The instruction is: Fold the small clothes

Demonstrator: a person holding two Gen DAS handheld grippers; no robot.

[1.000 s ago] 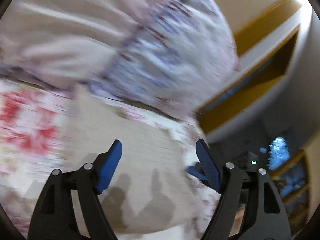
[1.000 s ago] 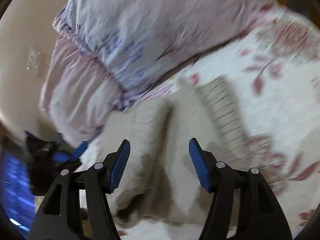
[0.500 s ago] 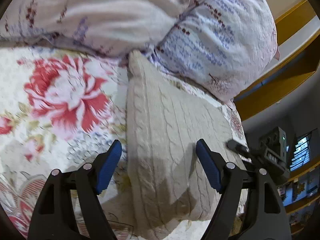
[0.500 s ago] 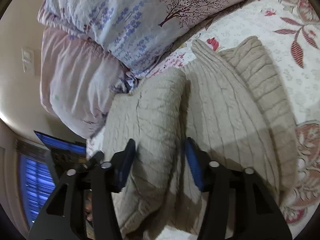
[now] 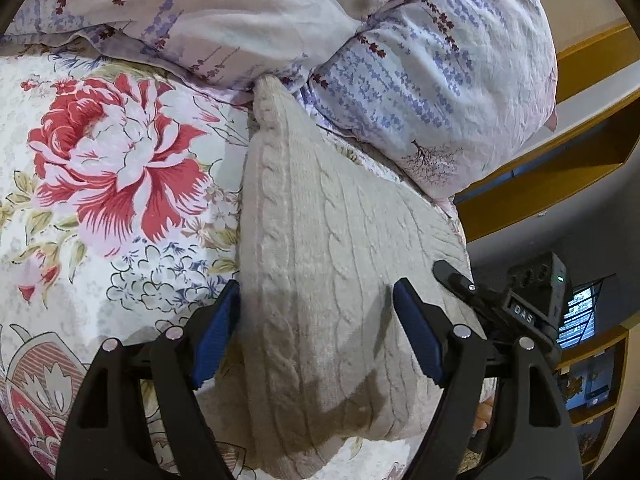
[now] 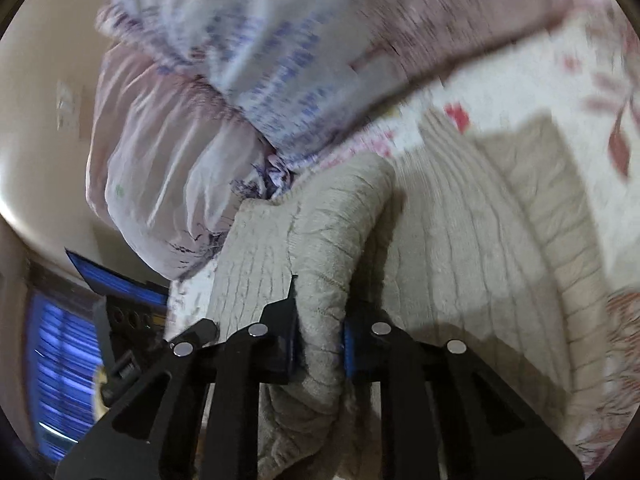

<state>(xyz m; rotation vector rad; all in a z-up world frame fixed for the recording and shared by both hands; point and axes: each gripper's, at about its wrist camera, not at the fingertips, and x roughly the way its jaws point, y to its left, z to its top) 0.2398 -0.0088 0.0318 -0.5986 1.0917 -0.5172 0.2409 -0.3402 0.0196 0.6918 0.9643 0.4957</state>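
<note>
Right gripper now clamped on a sweater fold, left gripper open around the folded edge.

We see the right gripper (image 6: 318, 342) with fingers pinched together on a raised ridge of the beige cable-knit sweater (image 5: 320, 280); half a second ago those fingers were apart over the same fold, so the grab has just been made and we judge the next fold can start. The right view is blurred, so it is moving. The left gripper (image 5: 316, 332) has fingers apart, straddling the sweater's near folded end, not pressing it; its view has sharpened from a second ago. The sweater lies on the floral bedspread (image 5: 120, 168), its far tip touching the lavender-print pillows (image 5: 420, 72). Writing: the small display on the right gripper, seen from the left view, reads roughly "DAS"; nothing else is legible.
</note>
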